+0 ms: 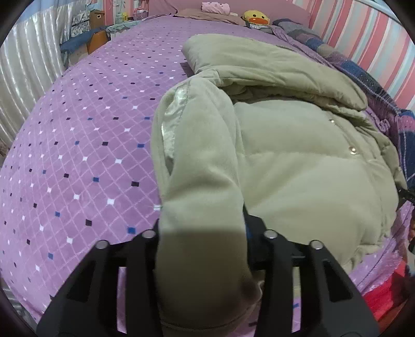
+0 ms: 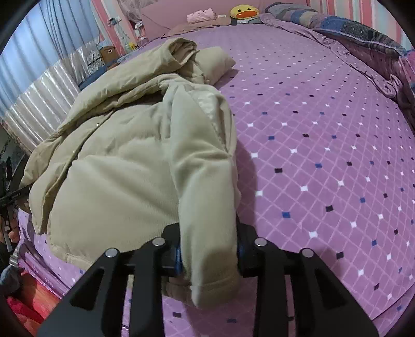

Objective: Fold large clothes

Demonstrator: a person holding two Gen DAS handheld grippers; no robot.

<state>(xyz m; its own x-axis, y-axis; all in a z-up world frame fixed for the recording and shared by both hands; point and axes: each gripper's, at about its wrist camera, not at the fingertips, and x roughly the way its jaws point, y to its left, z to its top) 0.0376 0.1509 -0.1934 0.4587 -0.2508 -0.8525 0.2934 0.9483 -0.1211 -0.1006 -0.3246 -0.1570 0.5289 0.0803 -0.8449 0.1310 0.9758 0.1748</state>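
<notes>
A large beige puffer jacket (image 1: 298,160) lies front-up on a purple diamond-patterned bed, hood toward the headboard. It also shows in the right wrist view (image 2: 116,168). My left gripper (image 1: 202,246) is shut on the left sleeve (image 1: 199,160) near its cuff, holding it up off the bed. My right gripper (image 2: 208,256) is shut on the right sleeve (image 2: 202,160) near its cuff, also lifted. Both sleeves stretch from the shoulders toward the cameras. The fingertips are hidden by the fabric.
The purple bedspread (image 1: 85,155) spreads wide beside the jacket (image 2: 324,155). A duck plush (image 1: 255,17) and pink pillows sit at the headboard. A dark patterned quilt (image 2: 363,39) lies along the striped wall. Curtains (image 1: 23,85) and boxes stand beside the bed. Red floor shows below the bed edge (image 1: 384,303).
</notes>
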